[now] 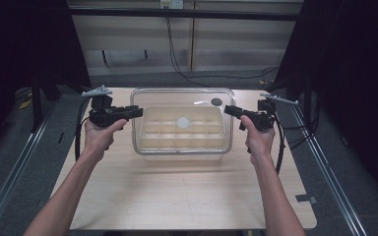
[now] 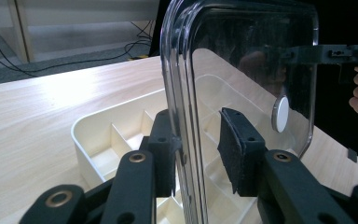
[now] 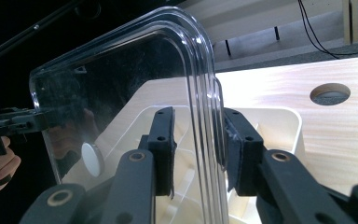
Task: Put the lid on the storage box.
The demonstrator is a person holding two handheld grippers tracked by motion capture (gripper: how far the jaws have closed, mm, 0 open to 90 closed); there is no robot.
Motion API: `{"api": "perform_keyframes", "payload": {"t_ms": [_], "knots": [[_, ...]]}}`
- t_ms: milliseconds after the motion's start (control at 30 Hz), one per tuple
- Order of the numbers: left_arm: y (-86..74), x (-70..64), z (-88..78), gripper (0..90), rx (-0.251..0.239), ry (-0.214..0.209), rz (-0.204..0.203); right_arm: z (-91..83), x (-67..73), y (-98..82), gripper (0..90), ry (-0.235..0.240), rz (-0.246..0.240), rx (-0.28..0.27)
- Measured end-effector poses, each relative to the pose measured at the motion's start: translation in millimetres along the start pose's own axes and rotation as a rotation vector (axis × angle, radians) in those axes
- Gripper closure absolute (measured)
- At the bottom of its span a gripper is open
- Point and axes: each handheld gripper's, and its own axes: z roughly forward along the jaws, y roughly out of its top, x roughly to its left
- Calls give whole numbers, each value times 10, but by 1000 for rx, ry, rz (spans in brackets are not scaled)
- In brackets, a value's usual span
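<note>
High view: both hands are holding the clear lid [image 1: 182, 98] by its short edges, over the cream tray [image 1: 183, 129] in mid-table [image 1: 187, 196]. Left gripper [image 1: 139, 112] is pinching the lid's left rim, right gripper [image 1: 228, 110] the right rim.

Left gripper view: rim is sitting between the pads [image 2: 235, 149], lid [image 2: 251, 70] standing edge-on, tray [image 2: 102, 140] below. One pad is looking slightly off the plastic, so I'm judging the bite as thin. Right gripper view: both pads [image 3: 163, 140] are squeezing the lid [image 3: 121, 102] rim, firmer-looking.

Risks, my read:
- Slick plastic plus a narrow rim hold means the lid could be pivoting or slipping out if the hands aren't moving in sync.
- Hands drifting apart or together would be flexing the lid or popping it free.
- Dropping it could be knocking the tray or missing its rim on seating.

Markings: white round disc [image 1: 183, 121] on the lid, no readable text or brand anywhere. Round hole [image 3: 330, 93] in the table is plain too.
</note>
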Motion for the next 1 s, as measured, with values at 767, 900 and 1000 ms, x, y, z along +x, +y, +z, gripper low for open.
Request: {"api": "perform_keyframes", "payload": {"t_ms": [767, 900, 1000], "knots": [[12, 231, 253, 624, 32, 38, -50, 244, -177, 15, 687, -14, 40, 21], [0, 271, 303, 612, 39, 41, -48, 281, -206, 16, 687, -22, 38, 24], [-23, 289, 349, 579, 52, 58, -38, 319, -211, 18, 684, -41, 31, 29]]}}
